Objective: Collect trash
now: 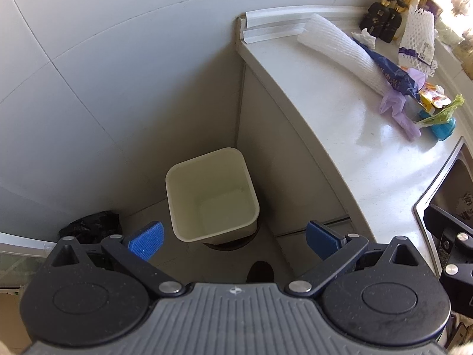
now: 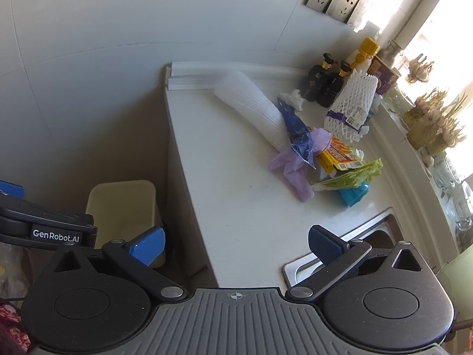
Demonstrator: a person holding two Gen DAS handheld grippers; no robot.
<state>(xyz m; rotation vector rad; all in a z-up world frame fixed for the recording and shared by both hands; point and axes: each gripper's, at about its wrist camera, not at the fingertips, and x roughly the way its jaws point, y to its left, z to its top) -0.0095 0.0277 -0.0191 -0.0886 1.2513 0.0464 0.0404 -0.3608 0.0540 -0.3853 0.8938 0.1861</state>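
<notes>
1. We see the trash lying in a loose cluster toward the far right of the white countertop (image 2: 236, 207): a long white foam-net sleeve (image 2: 251, 106) with a ribbed, mesh-like surface, a crumpled dark blue wrapper (image 2: 297, 131) lying across its near end, and a limp, wrinkled lilac glove (image 2: 292, 171) touching both.
2. Just right of the glove we find a flattened yellow and orange carton (image 2: 340, 156), a leafy green vegetable scrap (image 2: 348, 176) and a teal plastic piece (image 2: 354, 193) under it.
3. Farther back a second foam net (image 2: 351, 106), standing upright with a purple label, and a crumpled white tissue (image 2: 294, 99) sit near two dark bottles (image 2: 325, 82) with gold necks.
4. On the floor to the left, in the corner between cabinet and wall, stands a cream, square plastic bin (image 1: 211, 195) with rounded corners, smooth inside, with nothing visible in it.
5. Our left gripper (image 1: 233, 238) hangs above the bin, its ridged blue pads spread apart around nothing.
6. Our right gripper (image 2: 236, 247) hovers over the counter's near edge, likewise spread wide.
7. A steel sink (image 2: 340, 254) adjoins the counter at near right; the pale tiled wall (image 2: 118, 44) carries two metal sockets (image 2: 334, 0), and a sunlit window ledge runs along the right.
</notes>
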